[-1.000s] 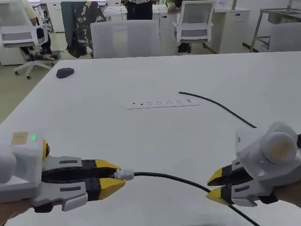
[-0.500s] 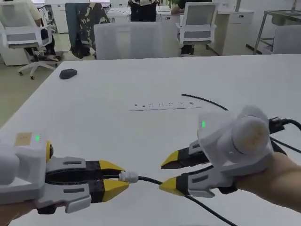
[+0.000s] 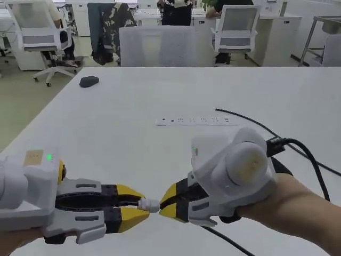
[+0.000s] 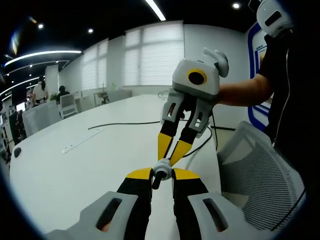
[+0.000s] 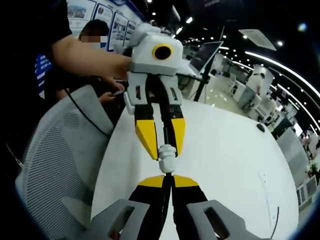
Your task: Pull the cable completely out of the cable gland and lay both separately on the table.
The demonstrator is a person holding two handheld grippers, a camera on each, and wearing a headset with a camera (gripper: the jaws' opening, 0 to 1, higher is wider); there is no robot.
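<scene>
A white cable gland (image 3: 151, 205) is pinched at the yellow tips of my left gripper (image 3: 143, 206), low over the white table (image 3: 133, 144). A black cable (image 3: 224, 241) leaves the gland and trails off toward the near right. My right gripper (image 3: 164, 205) faces the left one tip to tip and is shut on the cable right beside the gland. In the left gripper view the gland (image 4: 161, 169) sits between my own jaws, with the right gripper (image 4: 168, 160) coming down from above. In the right gripper view the cable (image 5: 167, 186) runs between my jaws up to the gland (image 5: 167, 152).
A white power strip (image 3: 194, 121) lies mid-table with its black lead (image 3: 250, 123) running right. A dark mouse (image 3: 89, 81) sits at the far left. Office chairs (image 3: 157, 45) line the far edge. A mesh chair (image 4: 260, 180) stands by the near side.
My right gripper has slid left along the cable from the near right up to the gland, and its jaws have closed. The left gripper has kept hold of the gland.
</scene>
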